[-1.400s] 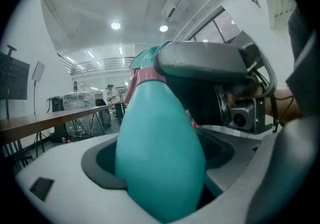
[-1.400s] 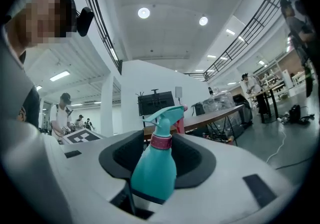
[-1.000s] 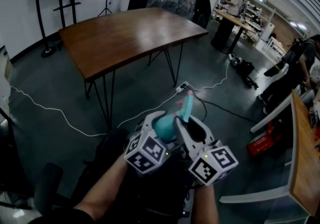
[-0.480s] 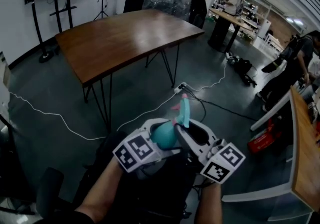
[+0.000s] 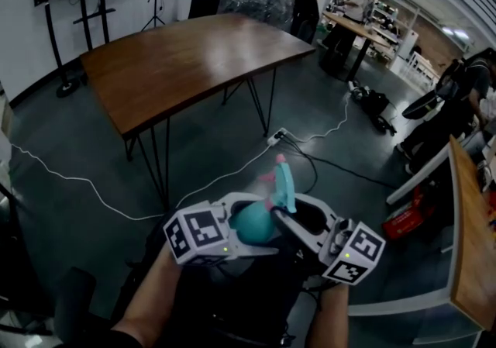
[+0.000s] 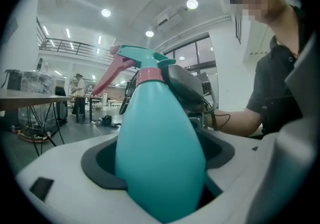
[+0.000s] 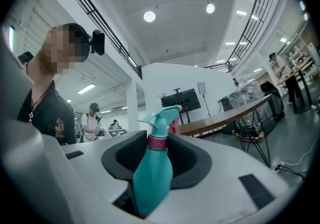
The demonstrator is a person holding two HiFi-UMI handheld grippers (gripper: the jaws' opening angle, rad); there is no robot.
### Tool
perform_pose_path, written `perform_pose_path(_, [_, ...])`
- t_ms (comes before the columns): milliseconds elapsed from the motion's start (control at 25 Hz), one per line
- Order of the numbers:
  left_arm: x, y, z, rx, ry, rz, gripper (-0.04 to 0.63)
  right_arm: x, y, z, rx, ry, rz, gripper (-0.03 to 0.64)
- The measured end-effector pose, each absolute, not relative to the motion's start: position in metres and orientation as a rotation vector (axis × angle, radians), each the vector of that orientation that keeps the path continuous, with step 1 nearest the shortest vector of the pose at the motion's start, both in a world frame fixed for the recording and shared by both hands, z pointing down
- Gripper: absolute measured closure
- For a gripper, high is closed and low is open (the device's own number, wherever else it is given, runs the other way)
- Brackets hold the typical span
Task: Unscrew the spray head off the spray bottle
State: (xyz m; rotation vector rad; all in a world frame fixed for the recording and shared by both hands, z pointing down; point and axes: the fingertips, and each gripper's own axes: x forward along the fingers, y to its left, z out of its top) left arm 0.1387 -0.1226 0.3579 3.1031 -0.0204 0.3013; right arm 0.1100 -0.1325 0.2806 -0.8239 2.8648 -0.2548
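Spray bottle [image 6: 160, 133]: we see the teal bottle held up in the air in front of the person, above the dark floor [image 5: 93, 145], tipped so its top points away from the body.
Left gripper [image 6: 157, 160]: we find its jaws closed on the fat lower body of the bottle, with the dark pads pressed against both sides.
Right gripper [image 7: 157, 143]: we see it reach in from the other side. Its two pads sit against either side of the pink collar [image 6: 148, 75] at the neck, so the jaws stand fairly narrow there.
Spray head [image 7: 160, 118]: we see it seated on the bottle above the collar, with the pink trigger [image 6: 107, 76] sticking out from under the nozzle.
Marker cubes: in the head view the left one [image 5: 194, 236] and the right one [image 5: 355, 253] lie nearest the camera, with the bottle between the grippers just beyond them.
Forearms: we see both bare forearms come up from the bottom edge of the head view.
Surroundings: a wooden table [image 5: 178, 60] on thin black legs stands well beyond the grippers. A white cable [image 5: 77, 180] runs over the floor to a power strip [image 5: 277, 136].
Bystander: we see a person [image 5: 457, 98] bent over at the far right.
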Motion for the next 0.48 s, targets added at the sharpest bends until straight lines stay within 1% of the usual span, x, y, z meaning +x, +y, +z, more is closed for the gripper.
perform_pose_path(200, [0.143, -0.122, 0.361, 3.106, 0.003, 0.28, 0.167, 0.114, -0.132, 0.283, -0.804, 2.873, -0.222, 0.478])
perform_pose_path(240, [0.143, -0.125, 0.361, 3.104, -0.03, 0.279, 0.167, 0.116, -0.134, 0.284, -0.848, 2.865, -0.209, 0.468])
perform_pose_path(480, [0.14, -0.155, 0.369, 3.079, -0.304, 0.314, 0.167, 0.126, -0.152, 0.291, -1.082, 2.79, -0.264, 0.468])
